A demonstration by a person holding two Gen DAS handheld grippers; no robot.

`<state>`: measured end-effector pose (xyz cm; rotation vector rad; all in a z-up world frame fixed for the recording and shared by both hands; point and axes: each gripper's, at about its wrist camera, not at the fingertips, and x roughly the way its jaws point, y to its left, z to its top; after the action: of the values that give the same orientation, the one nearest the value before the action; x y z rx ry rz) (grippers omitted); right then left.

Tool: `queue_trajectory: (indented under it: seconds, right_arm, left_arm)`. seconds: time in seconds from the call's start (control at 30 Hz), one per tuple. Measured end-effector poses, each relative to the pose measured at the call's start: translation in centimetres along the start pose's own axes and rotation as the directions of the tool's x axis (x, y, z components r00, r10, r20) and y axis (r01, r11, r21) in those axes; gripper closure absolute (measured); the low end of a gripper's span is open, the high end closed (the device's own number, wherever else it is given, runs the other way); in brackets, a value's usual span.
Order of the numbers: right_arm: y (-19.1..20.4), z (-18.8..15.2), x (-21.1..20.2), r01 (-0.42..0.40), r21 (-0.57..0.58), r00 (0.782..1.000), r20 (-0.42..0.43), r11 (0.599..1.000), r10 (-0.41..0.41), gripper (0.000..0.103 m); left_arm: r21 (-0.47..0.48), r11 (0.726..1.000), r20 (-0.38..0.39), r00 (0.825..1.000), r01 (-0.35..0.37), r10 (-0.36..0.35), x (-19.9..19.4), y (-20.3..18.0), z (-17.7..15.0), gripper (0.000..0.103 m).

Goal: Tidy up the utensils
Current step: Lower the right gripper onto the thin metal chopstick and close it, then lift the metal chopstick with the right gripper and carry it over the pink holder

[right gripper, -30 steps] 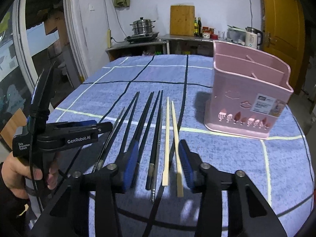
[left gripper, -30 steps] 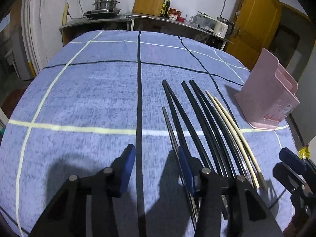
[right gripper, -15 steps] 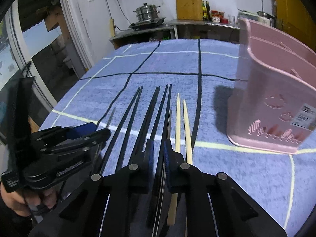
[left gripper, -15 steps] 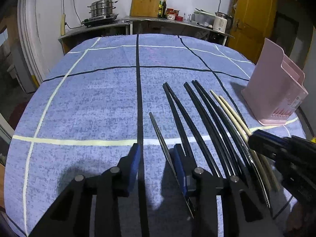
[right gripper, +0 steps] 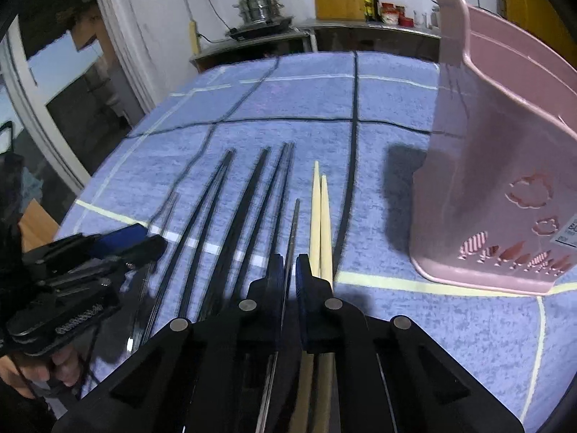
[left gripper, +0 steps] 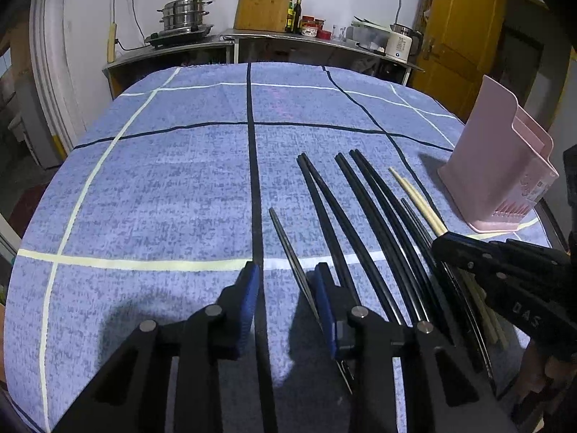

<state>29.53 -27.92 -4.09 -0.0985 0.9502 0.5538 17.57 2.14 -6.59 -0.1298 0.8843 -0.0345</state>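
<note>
Chopsticks (right gripper: 230,216) lie side by side on the blue checked cloth (left gripper: 162,187), black pairs to the left, a pale wooden pair (right gripper: 320,216) on the right, pink holder (right gripper: 505,166) standing near beyond them. Step in hand: the pick-up. Right gripper (right gripper: 289,270) is clenched on one thin grey metal stick (right gripper: 294,231) betw. its blue pads (wooden pair just beside, outside the jaws). Left gripper (left gripper: 285,288) sits part open over another thin stick (left gripper: 288,249), which touches its right pad; not squeezed. Next, I judge: lift the held stick level, tip it upright, drop it into a holder compartment w/o snagging neighbours.
</note>
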Motion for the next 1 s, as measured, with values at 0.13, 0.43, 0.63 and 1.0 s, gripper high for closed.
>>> queue_trajectory:
  seconds: [0.13, 0.43, 0.63, 1.0]
  right_arm:
    - [0.2, 0.2, 0.4, 0.006, -0.006, 1.000, -0.014, 1.000, -0.006, 0.096]
    - [0.9, 1.6, 1.4, 0.047, -0.021, 0.998, -0.044, 0.999, -0.048, 0.096]
    - [1.1, 1.8, 1.6, 0.055, -0.025, 0.997, -0.048, 0.998, -0.056, 0.097]
    - [1.4, 2.1, -0.7, 0.019, -0.017, 1.000, -0.004, 1.000, -0.019, 0.098]
  left_arm:
    - [0.000, 1.000, -0.018, 1.000, 0.003, -0.003, 0.2, -0.1, 0.4, 0.069]
    - [-0.024, 0.999, -0.055, 0.998, 0.021, -0.022, 0.9, 0.1, 1.4, 0.069]
    - [-0.059, 0.997, -0.068, 0.997, 0.042, -0.046, 1.0, 0.6, 1.6, 0.094]
    - [-0.067, 0.994, -0.052, 0.995, 0.083, -0.087, -0.9, 0.9, 2.2, 0.098]
